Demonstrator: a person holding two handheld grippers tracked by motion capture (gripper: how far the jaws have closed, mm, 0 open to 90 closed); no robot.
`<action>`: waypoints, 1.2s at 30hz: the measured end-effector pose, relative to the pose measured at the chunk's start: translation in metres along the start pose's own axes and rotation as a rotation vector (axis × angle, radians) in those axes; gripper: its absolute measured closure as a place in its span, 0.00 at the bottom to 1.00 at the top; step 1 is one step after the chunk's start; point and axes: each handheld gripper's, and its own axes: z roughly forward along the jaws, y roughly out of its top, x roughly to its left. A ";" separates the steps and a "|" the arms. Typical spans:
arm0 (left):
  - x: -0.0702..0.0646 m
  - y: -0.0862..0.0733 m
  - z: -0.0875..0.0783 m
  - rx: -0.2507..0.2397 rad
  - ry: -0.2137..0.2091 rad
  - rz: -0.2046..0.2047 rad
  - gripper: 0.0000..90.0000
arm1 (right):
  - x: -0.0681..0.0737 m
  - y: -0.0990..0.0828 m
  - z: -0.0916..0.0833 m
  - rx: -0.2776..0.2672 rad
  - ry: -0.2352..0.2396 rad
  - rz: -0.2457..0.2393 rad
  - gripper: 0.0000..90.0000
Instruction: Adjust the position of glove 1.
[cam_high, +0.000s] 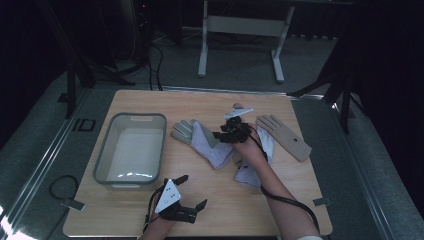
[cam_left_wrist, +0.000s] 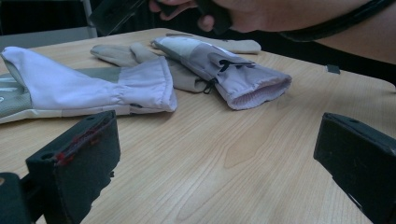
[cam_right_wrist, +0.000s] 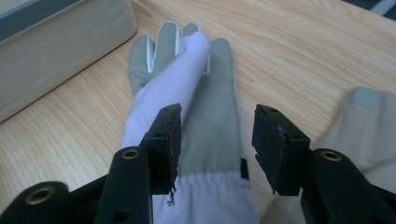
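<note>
A grey-and-lavender glove lies flat mid-table, fingers toward the bin. My right gripper hovers low over its cuff end. In the right gripper view the jaws stand half apart, astride the glove's palm, and the pads do not press on it. A second lavender glove lies partly under the right forearm, and a beige glove lies at the right. My left gripper rests near the front edge, wide open and holding nothing.
A grey plastic bin stands at the table's left, its wall close to the glove's fingers. The right gripper's cable trails over the front right of the table. Bare wood lies between the left gripper and the gloves.
</note>
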 end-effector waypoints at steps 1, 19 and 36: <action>0.000 0.000 0.000 0.000 0.000 0.000 0.01 | 0.000 0.000 0.000 0.000 0.000 0.000 0.59; 0.000 0.000 0.000 0.003 -0.002 -0.006 0.01 | 0.006 -0.007 0.060 0.149 -0.020 -0.086 0.65; 0.000 0.000 0.000 0.007 -0.004 -0.001 0.01 | 0.011 -0.003 0.068 0.220 -0.031 -0.033 0.95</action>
